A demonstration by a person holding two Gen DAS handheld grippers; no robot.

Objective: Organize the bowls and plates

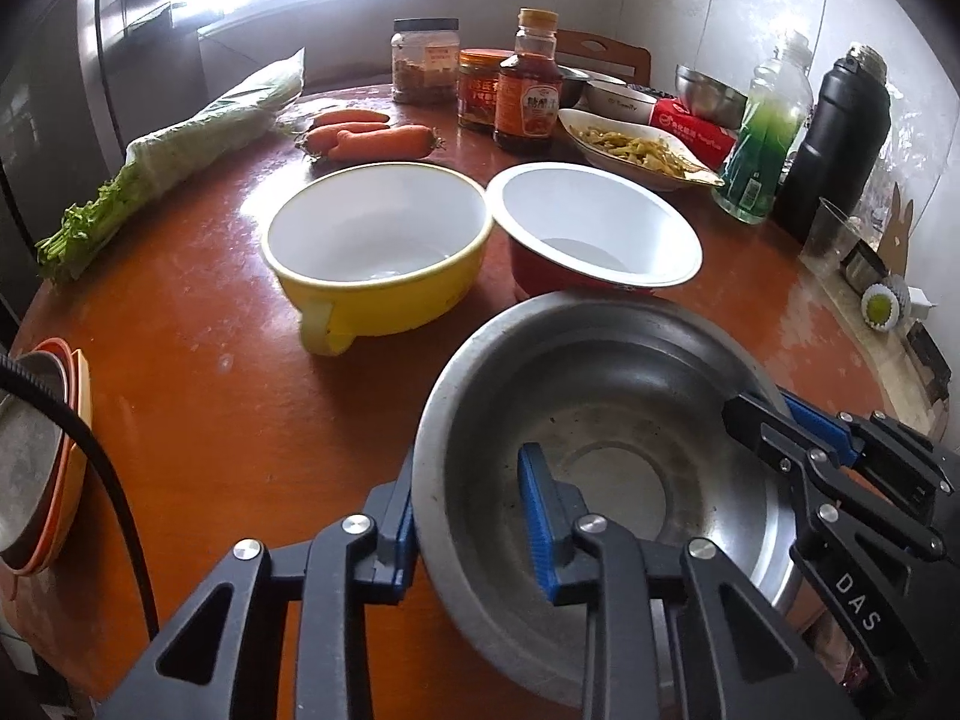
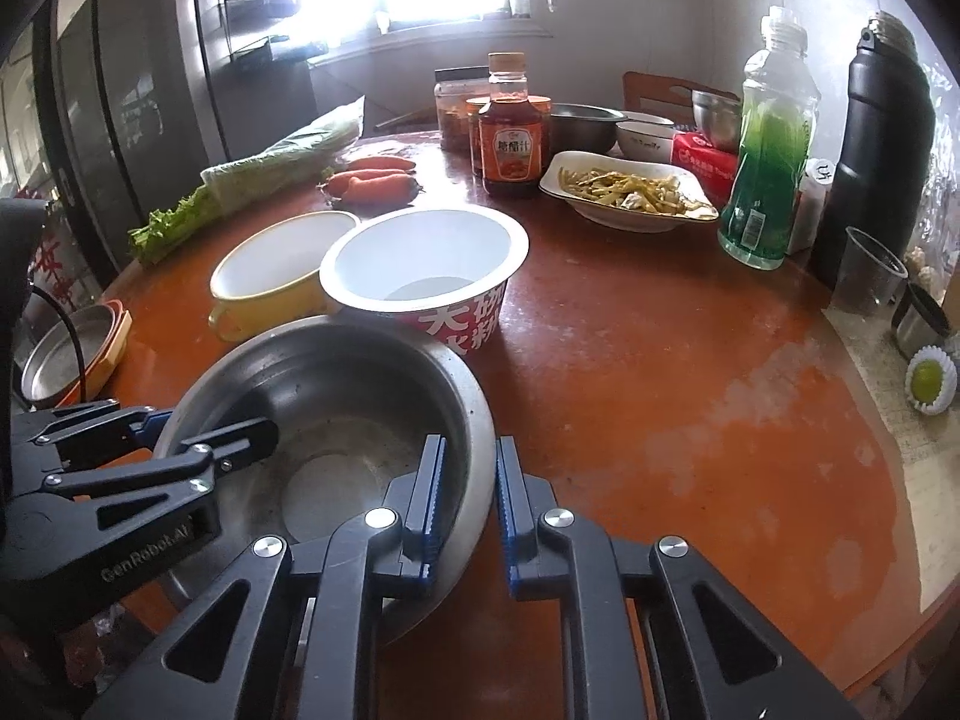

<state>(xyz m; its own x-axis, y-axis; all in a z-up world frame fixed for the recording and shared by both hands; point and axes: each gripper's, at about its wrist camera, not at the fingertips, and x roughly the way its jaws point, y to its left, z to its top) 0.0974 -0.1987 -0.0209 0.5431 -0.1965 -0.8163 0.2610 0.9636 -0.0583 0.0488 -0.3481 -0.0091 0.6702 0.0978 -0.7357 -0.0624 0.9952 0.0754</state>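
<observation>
From the left wrist, the left gripper (image 1: 471, 516) is clamped on the near-left rim of a steel bowl (image 1: 606, 420), one blue pad outside the wall and the other inside; the bowl sits on the round orange-brown table (image 1: 210, 360). On the bowl's far right rim the right gripper (image 1: 780, 420) reaches in from the right edge, its fingers pinching that rim. Just beyond the steel bowl stand a yellow bowl (image 1: 378, 258) with a handle and white inside, and a red paper bowl (image 1: 600, 228), the two touching at their rims; the paper bowl's base is just behind the steel rim. At the left edge lies a steel plate (image 1: 30, 462) stacked on orange plates. Farther back are carrots (image 1: 372, 135), a bagged bunch of greens (image 1: 180, 144), a sauce bottle (image 1: 531, 84), jars, and a white dish of food (image 1: 642, 150); what the food is stays unclear in the glare.

From the right wrist, the right gripper (image 2: 468, 504) is closed tight on the steel bowl's (image 2: 336, 396) right rim, a pad on either side of the wall; the left gripper (image 2: 180, 432) grips the opposite rim from the left. The red paper bowl (image 2: 426, 276) and yellow bowl (image 2: 270, 282) stand directly behind; a green drink bottle (image 2: 768, 150) and a black flask (image 2: 876, 150) stand at the right.
</observation>
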